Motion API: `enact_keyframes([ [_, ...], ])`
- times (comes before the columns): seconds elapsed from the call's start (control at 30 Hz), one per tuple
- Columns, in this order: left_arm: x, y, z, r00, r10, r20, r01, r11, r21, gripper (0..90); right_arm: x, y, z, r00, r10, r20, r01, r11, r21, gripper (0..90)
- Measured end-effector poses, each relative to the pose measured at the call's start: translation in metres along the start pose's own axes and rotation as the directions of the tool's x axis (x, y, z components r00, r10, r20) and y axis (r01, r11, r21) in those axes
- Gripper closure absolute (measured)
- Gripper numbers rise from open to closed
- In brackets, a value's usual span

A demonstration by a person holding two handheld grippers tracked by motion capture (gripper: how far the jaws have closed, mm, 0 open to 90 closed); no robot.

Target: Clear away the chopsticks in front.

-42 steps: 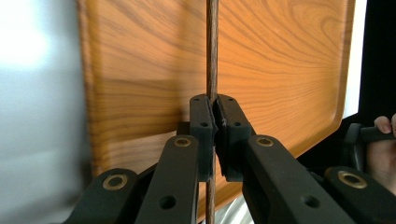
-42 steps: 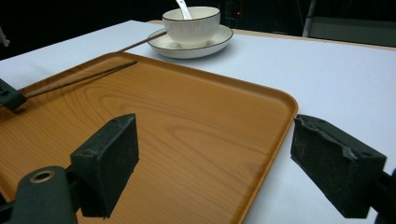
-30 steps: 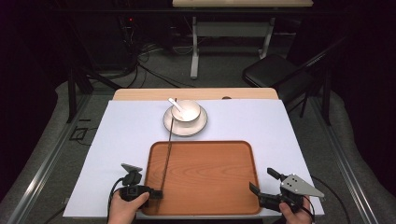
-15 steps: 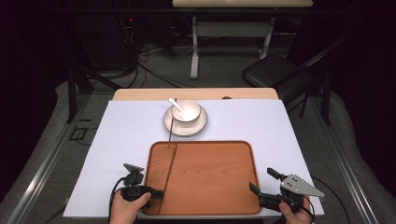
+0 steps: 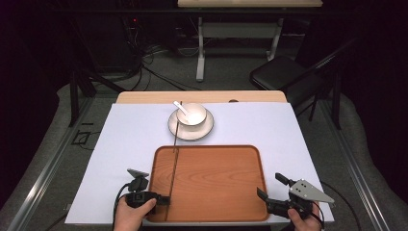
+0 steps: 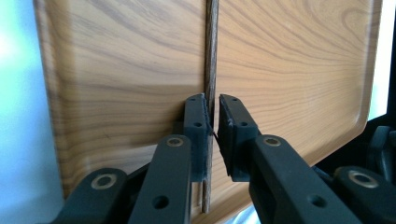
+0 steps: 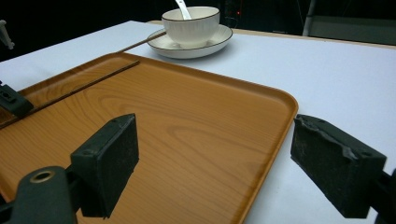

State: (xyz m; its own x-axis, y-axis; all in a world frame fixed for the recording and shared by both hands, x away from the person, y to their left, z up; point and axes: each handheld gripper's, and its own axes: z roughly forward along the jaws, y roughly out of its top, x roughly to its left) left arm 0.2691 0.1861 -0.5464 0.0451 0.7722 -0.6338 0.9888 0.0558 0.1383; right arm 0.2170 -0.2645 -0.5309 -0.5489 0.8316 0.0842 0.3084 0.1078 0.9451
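Observation:
A thin dark stick (image 5: 173, 159) runs from the saucer's rim down across the left part of the wooden tray (image 5: 216, 183). My left gripper (image 5: 163, 199) reaches in from the tray's left edge and is shut on the stick near its near end. In the left gripper view, the left gripper (image 6: 212, 116) pinches the stick (image 6: 211, 56) over the tray (image 6: 116, 70). My right gripper (image 5: 272, 187) stands open at the tray's near right corner. In the right gripper view, the right gripper (image 7: 219, 158) straddles the tray's rim (image 7: 275, 116) with nothing held.
A white bowl (image 5: 191, 114) with a spoon in it sits on a saucer (image 5: 180, 129) beyond the tray, on the white sheet (image 5: 125, 144) that covers the table. A dark chair (image 5: 279, 77) and cables lie on the floor past the table's far edge.
Both hands stay almost still. The stick remains in the left gripper's jaws and its line over the tray barely shifts.

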Motion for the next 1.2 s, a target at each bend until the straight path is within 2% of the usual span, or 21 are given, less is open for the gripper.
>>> enact_keyframes([
  [0.17,-0.001,0.002,-0.006,0.9999,0.008,0.011,-0.008,0.9998,-0.017,75.2,0.0,0.0,0.0,1.0,0.0,0.0,0.0,1.0,-0.001,14.6],
  [0.23,-0.003,0.005,-0.01,0.9998,0.01,0.016,-0.01,0.9992,-0.038,73.0,0.0,0.0,0.0,1.0,0.0,0.0,0.0,1.0,0.0,14.6],
  [0.27,-0.003,0.008,-0.013,0.9995,0.028,0.016,-0.027,0.9983,-0.051,67.4,0.0,0.0,0.0,1.0,0.0,0.001,0.0,1.0,0.0,14.6],
  [0.3,-0.003,0.008,-0.013,0.9995,0.028,0.016,-0.027,0.9983,-0.051,64.6,0.0,0.0,0.0,1.0,0.0,0.001,0.0,1.0,0.0,14.6],
  [0.33,-0.005,0.012,-0.016,0.9977,0.067,-0.001,-0.067,0.9943,-0.083,62.0,0.0,0.0,0.0,1.0,0.0,0.0,0.0,1.0,0.0,14.6],
  [0.43,-0.007,0.018,-0.019,0.9951,0.097,-0.021,-0.099,0.9895,-0.105,58.4,0.0,0.0,0.0,1.0,-0.001,0.0,0.001,1.0,-0.001,14.6],
  [0.67,-0.009,0.037,-0.022,0.9925,0.115,-0.039,-0.12,0.9794,-0.162,48.9,0.0,0.0,0.0,1.0,-0.001,0.0,0.001,1.0,-0.001,14.6],
  [0.73,-0.01,0.048,-0.024,0.9916,0.116,-0.057,-0.125,0.9758,-0.18,48.2,0.0,0.0,0.0,1.0,-0.001,0.0,0.001,1.0,0.001,14.6],
  [0.77,-0.01,0.048,-0.024,0.9916,0.116,-0.057,-0.125,0.9758,-0.18,48.1,0.0,0.0,0.0,1.0,-0.001,0.0,0.001,1.0,0.001,14.6],
  [0.8,-0.01,0.056,-0.026,0.9921,0.113,-0.056,-0.121,0.9759,-0.182,47.9,0.0,0.0,0.0,1.0,-0.001,0.0,0.001,1.0,-0.001,14.6],
  [0.97,-0.01,0.072,-0.029,0.9938,0.1,-0.048,-0.108,0.9765,-0.187,48.7,0.0,0.0,0.0,1.0,0.0,-0.001,0.0,1.0,0.0,14.6],
  [1.0,-0.012,0.08,-0.03,0.9925,0.109,-0.057,-0.118,0.9735,-0.196,48.8,0.0,0.0,0.0,1.0,-0.001,-0.001,0.001,1.0,-0.001,14.6],
  [1.07,-0.013,0.083,-0.03,0.9923,0.109,-0.059,-0.119,0.9731,-0.197,49.9,0.0,0.0,0.0,1.0,-0.001,-0.002,0.001,1.0,-0.002,14.6],
  [1.13,-0.016,0.093,-0.032,0.9909,0.115,-0.071,-0.127,0.9704,-0.205,49.2,0.0,0.0,0.0,1.0,-0.001,-0.001,0.001,1.0,-0.001,14.6],
  [1.2,-0.018,0.096,-0.033,0.9909,0.109,-0.079,-0.123,0.972,-0.2,48.7,0.0,0.0,0.0,1.0,-0.001,-0.001,0.001,1.0,-0.001,14.6],
])
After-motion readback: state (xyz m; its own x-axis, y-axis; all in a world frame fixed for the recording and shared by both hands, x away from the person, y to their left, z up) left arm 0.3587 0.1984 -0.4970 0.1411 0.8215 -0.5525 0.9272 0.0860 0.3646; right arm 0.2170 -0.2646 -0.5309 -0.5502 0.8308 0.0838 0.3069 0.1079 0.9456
